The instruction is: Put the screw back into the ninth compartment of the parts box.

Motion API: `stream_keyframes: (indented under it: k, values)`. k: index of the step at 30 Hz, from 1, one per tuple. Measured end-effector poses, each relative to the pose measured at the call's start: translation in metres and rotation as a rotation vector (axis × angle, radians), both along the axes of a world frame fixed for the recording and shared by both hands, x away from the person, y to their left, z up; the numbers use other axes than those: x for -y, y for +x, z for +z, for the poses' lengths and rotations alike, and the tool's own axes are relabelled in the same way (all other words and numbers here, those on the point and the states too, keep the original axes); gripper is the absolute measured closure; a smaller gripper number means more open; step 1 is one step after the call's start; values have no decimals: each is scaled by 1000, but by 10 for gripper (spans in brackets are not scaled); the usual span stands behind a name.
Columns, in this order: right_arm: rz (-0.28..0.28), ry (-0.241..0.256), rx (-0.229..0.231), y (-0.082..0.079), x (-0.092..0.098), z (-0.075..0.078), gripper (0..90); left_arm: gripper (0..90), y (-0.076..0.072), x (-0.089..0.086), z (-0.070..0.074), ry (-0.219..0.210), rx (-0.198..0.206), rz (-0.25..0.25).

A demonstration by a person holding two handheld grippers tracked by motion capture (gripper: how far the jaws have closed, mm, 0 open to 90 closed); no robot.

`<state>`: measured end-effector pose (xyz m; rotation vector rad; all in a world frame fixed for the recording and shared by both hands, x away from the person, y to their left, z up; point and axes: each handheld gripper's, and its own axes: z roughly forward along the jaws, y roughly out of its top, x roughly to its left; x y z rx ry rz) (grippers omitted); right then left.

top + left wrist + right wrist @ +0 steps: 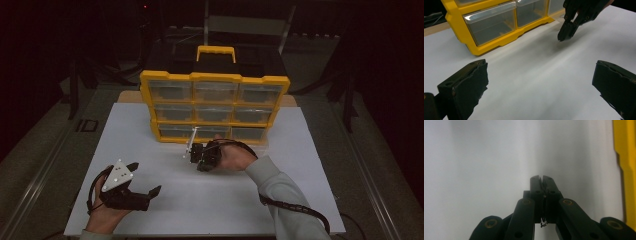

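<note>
While both hands rest on the white table, notes run one view after another.

High view, cabinet: yellow drawer cabinet (215, 106) stands upright at the far middle of the white table (150, 140), three rows of clear drawers, all looking pushed in.
High view, right gripper (192, 150): just in front of the bottom row, near the middle drawer; a thin pale piece seems to stick up by its tip, too small to name.
High view, left gripper (145, 187): near the front left of the table, well apart from the cabinet, jaws spread.

Left gripper view, own jaws: wide apart, nothing between them, bare table beneath.
Left gripper view, cabinet (491, 27): bottom corner drawer (490, 23) closed and seemingly empty.
Left gripper view, right gripper (567, 31): tips pointing down at the table, drawn together, just beside the cabinet base.

Right gripper view, own jaws: pressed together, a hairline gap at the tips (541, 178); a tiny dark speck low in the seam, cannot tell what it is.
Right gripper view, cabinet (626, 170): yellow edge along the right side.

Progress, judged: no drawer open yet; the right gripper is close to the bottom row, so the drawer work looks barely begun, with opening or loading left to do.
</note>
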<state>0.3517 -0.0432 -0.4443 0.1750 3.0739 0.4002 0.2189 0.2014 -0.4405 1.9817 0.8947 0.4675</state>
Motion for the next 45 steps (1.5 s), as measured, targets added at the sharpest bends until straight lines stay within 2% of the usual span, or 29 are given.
stream_keyframes:
  k: [20, 45]
  values:
    - [-2, 48, 50, 7, -2, 37, 878, 9, 0, 0, -1, 0, -3, 0]
    - [-53, 82, 99, 19, 9, 75, 878, 9, 0, 0, 0, 1, -2, -2]
